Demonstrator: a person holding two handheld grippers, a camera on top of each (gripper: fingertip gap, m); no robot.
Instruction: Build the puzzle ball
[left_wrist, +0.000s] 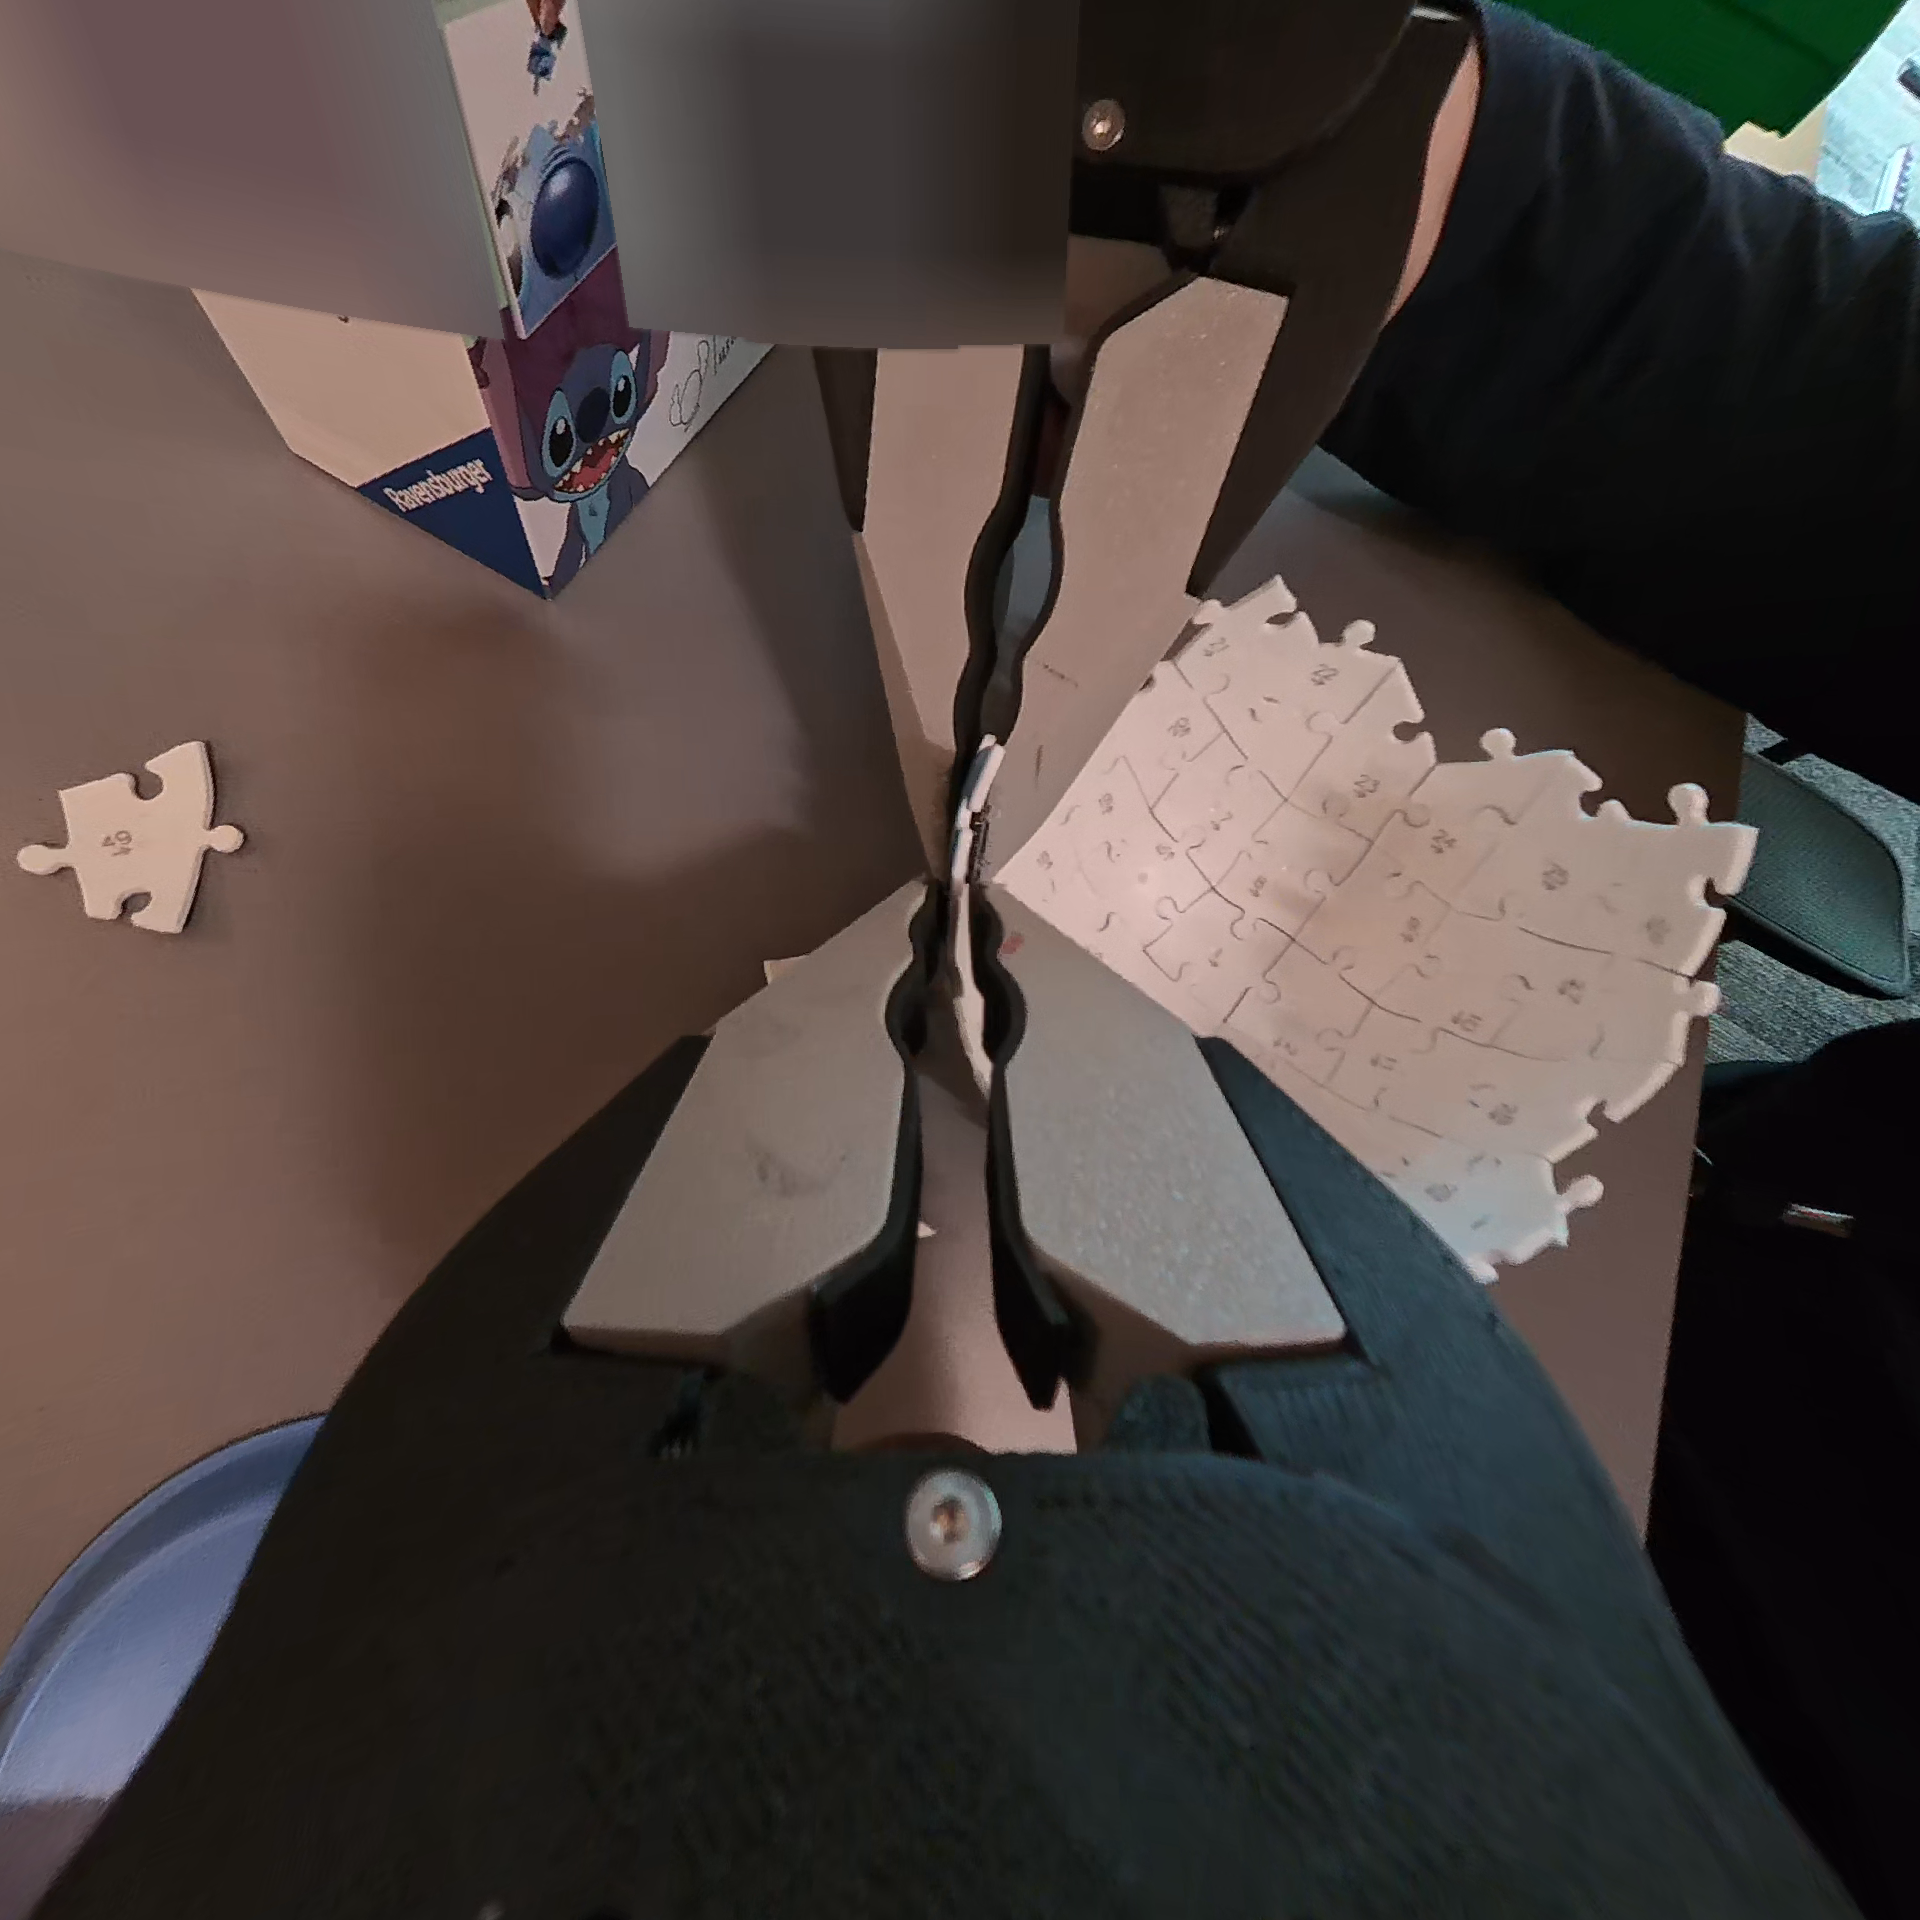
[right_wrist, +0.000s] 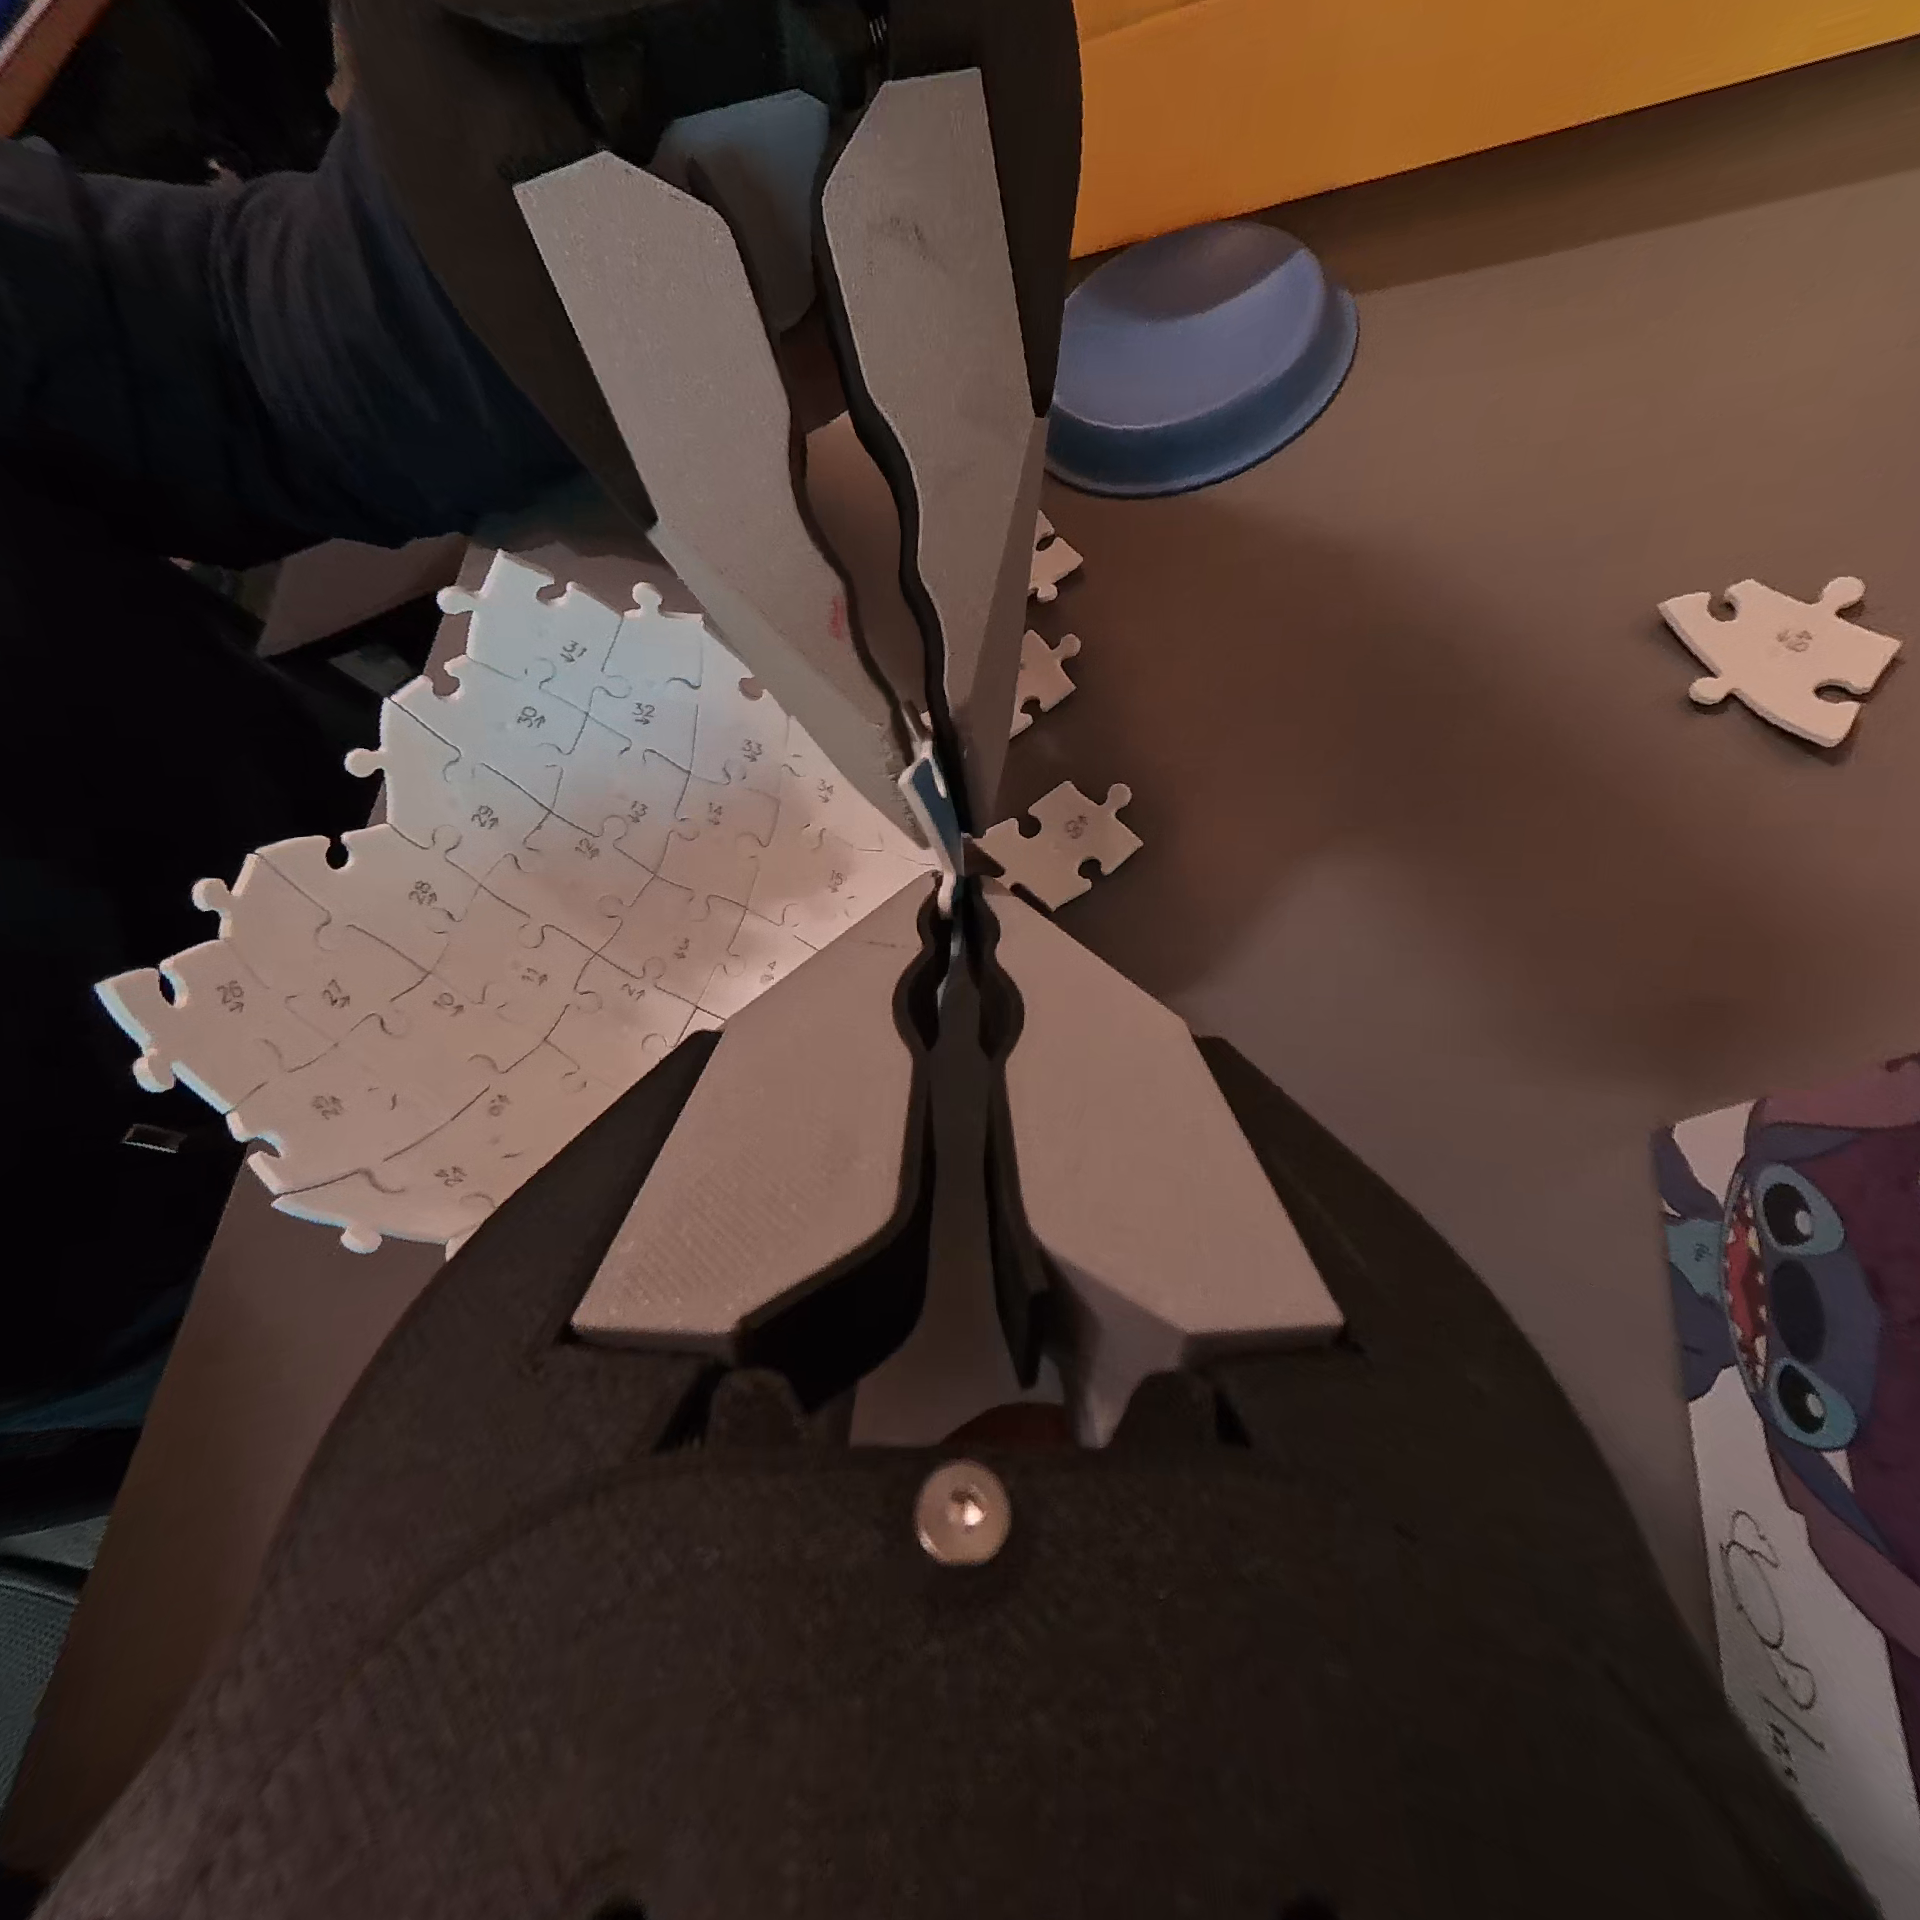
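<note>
The partly built puzzle ball (left_wrist: 1351, 883) is a curved white shell of joined numbered pieces, held up over the dark table near its front edge. It also shows in the right wrist view (right_wrist: 499, 914). My left gripper (left_wrist: 956, 904) is shut on the shell's rim, seen edge-on between its fingers. My right gripper (right_wrist: 961, 894) comes from the opposite side, tip to tip with the left, and is shut on the same rim. A thin blue-and-white edge shows between the tips; I cannot tell whether it is a separate piece.
Loose white pieces lie on the table: one far off (left_wrist: 125, 842) (right_wrist: 1787, 665), one beside the fingertips (right_wrist: 1070, 842), two behind the left gripper's fingers (right_wrist: 1049, 561). The puzzle box (left_wrist: 520, 447) (right_wrist: 1808, 1351) and a blue bowl (left_wrist: 135, 1621) (right_wrist: 1195, 374) stand nearby. A person's dark sleeve (left_wrist: 1662, 312) crosses the front edge. Less than 4 cm separates the two grippers' tips.
</note>
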